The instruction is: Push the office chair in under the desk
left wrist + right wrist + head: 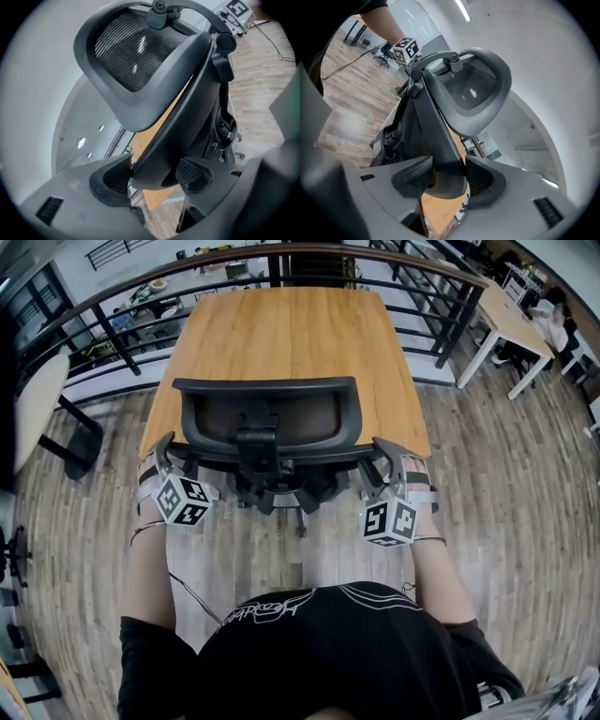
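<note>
The black mesh-backed office chair [267, 418] stands at the near edge of the wooden desk [291, 334], its seat hidden beneath the desktop and its base [281, 493] showing below the backrest. My left gripper [167, 454] holds the backrest's left edge, and my right gripper [382, 457] holds its right edge. In the left gripper view the jaws [152, 174] are shut on the backrest frame [187, 93]. The right gripper view shows the same: jaws [447, 177] shut on the backrest frame [436, 122], with the headrest [473, 89] above.
A dark metal railing [122, 310] curves behind the desk. A white table [511, 320] with a seated person [555, 320] is at the far right. A round table [37, 395] stands to the left. A thin cable [192, 592] trails over the wood floor.
</note>
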A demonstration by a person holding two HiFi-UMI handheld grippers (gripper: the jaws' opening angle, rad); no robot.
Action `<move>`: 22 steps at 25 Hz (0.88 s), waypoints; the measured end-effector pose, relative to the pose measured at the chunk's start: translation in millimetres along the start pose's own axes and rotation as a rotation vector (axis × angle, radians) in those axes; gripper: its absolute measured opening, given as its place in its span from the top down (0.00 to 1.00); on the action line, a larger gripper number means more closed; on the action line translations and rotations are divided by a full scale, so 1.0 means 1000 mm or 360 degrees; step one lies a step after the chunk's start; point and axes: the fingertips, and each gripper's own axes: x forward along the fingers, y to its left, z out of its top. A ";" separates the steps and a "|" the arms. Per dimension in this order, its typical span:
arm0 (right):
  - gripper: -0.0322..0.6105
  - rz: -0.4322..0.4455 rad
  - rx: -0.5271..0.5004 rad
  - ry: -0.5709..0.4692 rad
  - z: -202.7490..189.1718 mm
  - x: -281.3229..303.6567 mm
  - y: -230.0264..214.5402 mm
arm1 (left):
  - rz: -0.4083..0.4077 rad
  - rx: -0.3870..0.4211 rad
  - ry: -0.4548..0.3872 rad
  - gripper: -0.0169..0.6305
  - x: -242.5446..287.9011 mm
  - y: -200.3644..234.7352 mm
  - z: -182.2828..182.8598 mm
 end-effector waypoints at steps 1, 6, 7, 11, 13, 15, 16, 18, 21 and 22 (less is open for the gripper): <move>0.58 -0.0006 0.0001 -0.0006 0.001 0.000 0.000 | 0.0008 0.0001 -0.0003 0.55 0.000 0.001 0.000; 0.58 -0.0011 -0.0006 0.0015 0.000 0.001 -0.001 | 0.0011 0.0004 -0.0007 0.55 0.001 0.001 0.001; 0.58 -0.0017 -0.0007 0.0026 -0.001 0.001 -0.001 | 0.0007 0.0003 -0.0017 0.55 0.001 0.000 0.001; 0.58 -0.0037 -0.0015 0.0114 -0.001 0.002 -0.001 | -0.0009 0.0005 -0.0064 0.55 -0.001 0.001 0.002; 0.58 -0.0031 -0.0016 0.0163 -0.002 0.003 -0.002 | -0.0037 -0.0005 -0.0106 0.55 -0.002 0.001 0.003; 0.58 -0.0012 0.0001 0.0202 -0.004 0.004 -0.001 | -0.0150 -0.0034 -0.0145 0.55 -0.004 -0.003 0.004; 0.58 -0.0003 0.0015 0.0220 -0.005 0.003 0.000 | -0.0223 -0.0052 -0.0158 0.54 -0.005 -0.006 0.004; 0.57 0.0006 0.0050 0.0270 -0.008 -0.005 0.000 | -0.0343 -0.0111 -0.0184 0.53 -0.012 -0.008 0.005; 0.57 -0.0014 0.0224 0.0305 -0.006 -0.029 -0.003 | -0.0425 -0.0299 -0.0253 0.53 -0.033 -0.001 -0.002; 0.57 -0.0006 0.0328 0.0298 -0.004 -0.038 -0.001 | -0.0453 -0.0361 -0.0261 0.53 -0.042 0.001 -0.007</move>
